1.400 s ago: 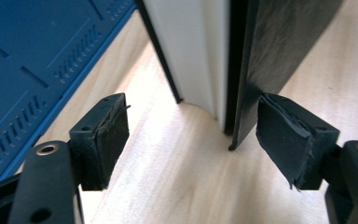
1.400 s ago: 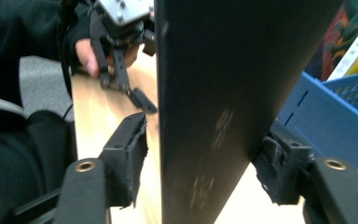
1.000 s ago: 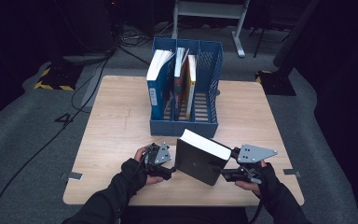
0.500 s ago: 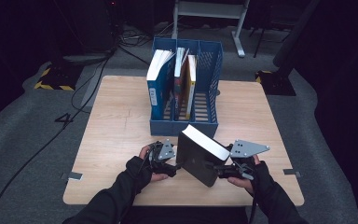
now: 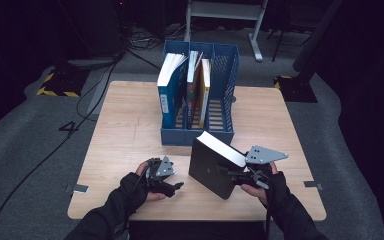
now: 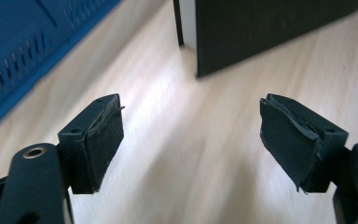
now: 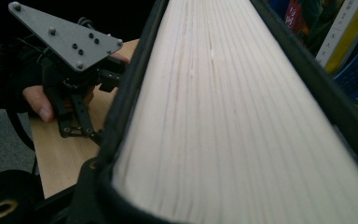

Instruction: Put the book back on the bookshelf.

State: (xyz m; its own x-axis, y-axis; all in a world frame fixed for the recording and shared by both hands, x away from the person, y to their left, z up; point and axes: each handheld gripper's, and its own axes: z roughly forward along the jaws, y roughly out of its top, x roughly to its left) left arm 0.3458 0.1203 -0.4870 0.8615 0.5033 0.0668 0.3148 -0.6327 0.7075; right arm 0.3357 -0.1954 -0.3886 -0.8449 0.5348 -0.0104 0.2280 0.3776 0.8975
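Here the right gripper (image 5: 240, 176) has its jaws clamped on a thick black hardcover book (image 5: 212, 165), gripping it across the thickness near the fore-edge; the right gripper view looks straight along the pale page block (image 7: 223, 116) between the two black covers. The jaws have just been closing a little, with the book between them. The book stands tilted on the wooden bench (image 5: 130, 125), its lower corner at or very near the wood, just in front of the blue file rack (image 5: 225, 90).

From the right jaws, the rack's empty right-hand compartment (image 5: 220, 112) lies at about twelve o'clock in the high view, close behind the book. The book's long axis runs from roughly ten to four o'clock, so I judge it must swing upright and line up with the slot's front-to-back run before it can slide in.

The left gripper (image 5: 172, 186) sits low over the bench at about nine o'clock from the book, jaws apart and empty; its own view shows the book's lower corner (image 6: 242, 42) ahead, not touched. The right hand is the nearer one to the slot.
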